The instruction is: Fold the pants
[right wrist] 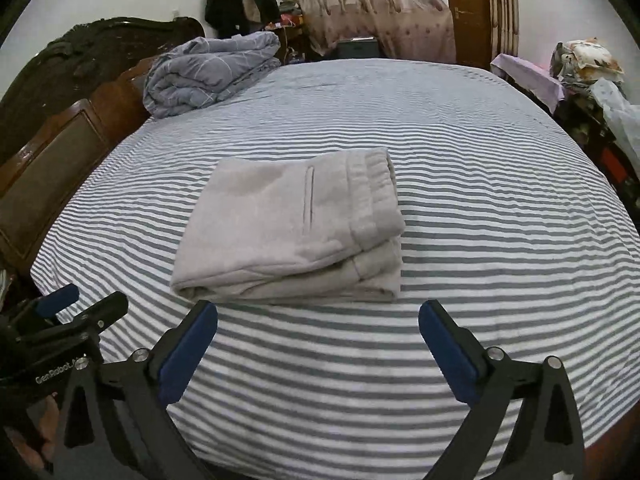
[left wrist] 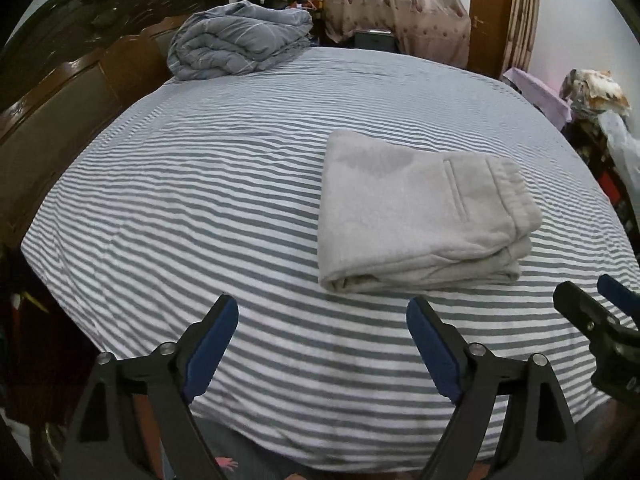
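Both claws, left [left wrist: 322, 307] and right [right wrist: 318, 312], gape wide and grip nothing. Pants [right wrist: 292, 228] lie just ahead of them on the bed [right wrist: 480, 280], folded into 1 compact stack; I judge folding done, nothing left.

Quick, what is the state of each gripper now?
Left gripper: open, holding nothing.
Right gripper: open, holding nothing; the folded light grey fleece pants lie free on the striped bed sheet.
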Available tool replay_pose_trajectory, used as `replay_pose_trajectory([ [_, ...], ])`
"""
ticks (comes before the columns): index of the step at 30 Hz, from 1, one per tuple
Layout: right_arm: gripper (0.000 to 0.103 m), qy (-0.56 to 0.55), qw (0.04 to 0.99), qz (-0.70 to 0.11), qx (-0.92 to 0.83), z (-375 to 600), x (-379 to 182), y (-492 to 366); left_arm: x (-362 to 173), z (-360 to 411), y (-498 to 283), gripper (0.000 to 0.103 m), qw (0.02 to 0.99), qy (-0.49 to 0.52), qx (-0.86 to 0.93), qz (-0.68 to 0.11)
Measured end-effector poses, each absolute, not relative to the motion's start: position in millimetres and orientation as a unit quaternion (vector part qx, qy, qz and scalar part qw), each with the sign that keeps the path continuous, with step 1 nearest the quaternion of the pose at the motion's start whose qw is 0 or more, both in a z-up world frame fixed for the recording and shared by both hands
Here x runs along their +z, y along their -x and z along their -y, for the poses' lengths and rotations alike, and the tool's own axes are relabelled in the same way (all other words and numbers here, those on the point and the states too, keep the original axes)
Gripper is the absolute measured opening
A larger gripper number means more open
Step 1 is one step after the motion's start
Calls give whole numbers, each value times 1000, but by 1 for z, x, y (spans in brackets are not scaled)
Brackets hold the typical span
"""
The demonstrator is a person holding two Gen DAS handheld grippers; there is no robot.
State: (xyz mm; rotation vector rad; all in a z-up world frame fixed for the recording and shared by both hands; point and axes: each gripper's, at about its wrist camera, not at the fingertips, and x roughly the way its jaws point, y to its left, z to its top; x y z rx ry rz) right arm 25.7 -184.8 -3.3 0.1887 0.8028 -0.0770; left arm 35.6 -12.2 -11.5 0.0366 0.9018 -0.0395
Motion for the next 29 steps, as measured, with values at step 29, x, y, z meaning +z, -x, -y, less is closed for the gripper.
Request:
replay_pose_trajectory([
  [29, 102, -90, 918, -386, -17, 166, -2, -9, -2, 22, 2, 86, 913, -18, -15, -407],
])
